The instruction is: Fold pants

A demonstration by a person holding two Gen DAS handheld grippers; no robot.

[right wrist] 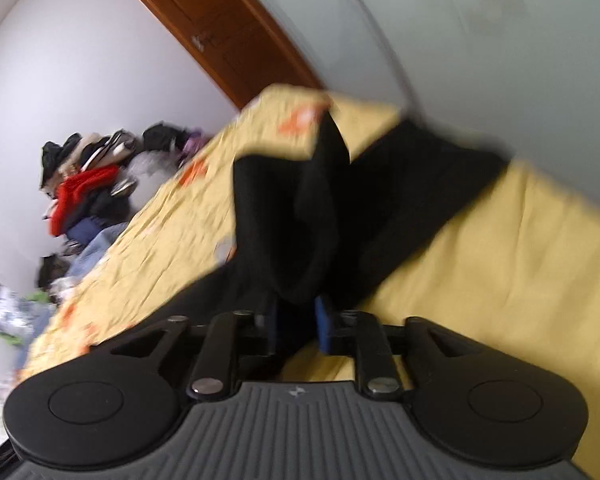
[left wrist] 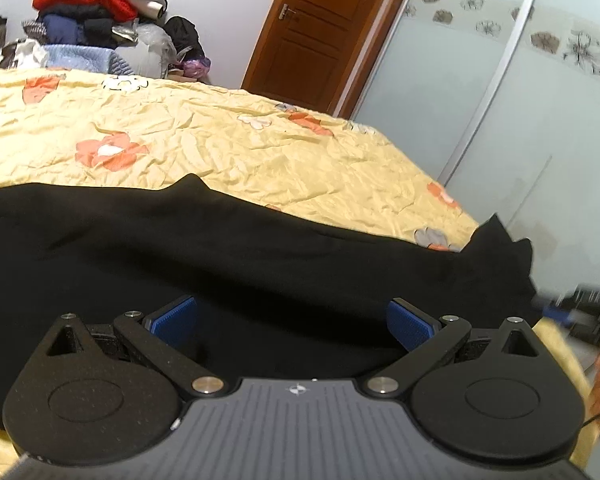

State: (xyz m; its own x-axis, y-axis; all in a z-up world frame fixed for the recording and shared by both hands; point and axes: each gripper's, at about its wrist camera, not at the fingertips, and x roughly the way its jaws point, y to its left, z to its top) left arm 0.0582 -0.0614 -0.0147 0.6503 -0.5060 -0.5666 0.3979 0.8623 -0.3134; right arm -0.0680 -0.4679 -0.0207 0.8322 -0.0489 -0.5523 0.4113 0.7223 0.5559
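Note:
Black pants [left wrist: 220, 260] lie stretched across a yellow flowered bedspread [left wrist: 220, 140]. My left gripper [left wrist: 292, 320] hovers low over them, open, its blue pads [left wrist: 176, 318] wide apart with only flat cloth below. At the right the pants' end rises in a peak beside a blurred dark shape, my right gripper [left wrist: 568, 304]. In the right wrist view, which is blurred, my right gripper [right wrist: 299, 322] has a bunched fold of the pants [right wrist: 292, 220] between its narrow-set blue pads [right wrist: 324, 324], and the cloth stands lifted off the bedspread [right wrist: 500, 280].
A heap of clothes [left wrist: 92, 8] with a red knit on top sits beyond the bed's far side, also visible as the heap [right wrist: 84, 192]. A brown wooden door [left wrist: 312, 28] and frosted sliding wardrobe doors [left wrist: 500, 100] stand behind the bed.

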